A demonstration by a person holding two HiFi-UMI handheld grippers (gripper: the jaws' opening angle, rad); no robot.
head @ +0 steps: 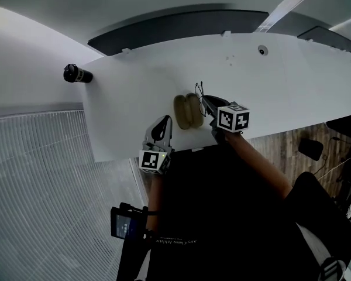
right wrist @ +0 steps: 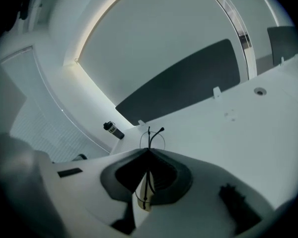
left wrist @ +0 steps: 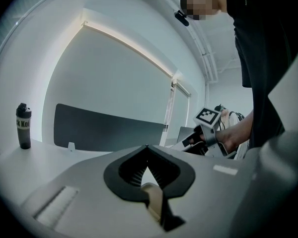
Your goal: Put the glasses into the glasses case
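Right gripper [head: 206, 102] has its jaws clenched on the thin wire glasses [head: 199, 91], holding them just above the open tan glasses case [head: 188, 111] on the white table [head: 281, 81]. Left gripper [head: 164, 122] sits just beside the case, jaw tips pressed together.

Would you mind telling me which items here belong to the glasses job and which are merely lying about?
Job: glasses, pinched in the right claw; tan glasses case, lying open on the white table, held by the left claw.
Lying about: black bottle at the table's left edge.
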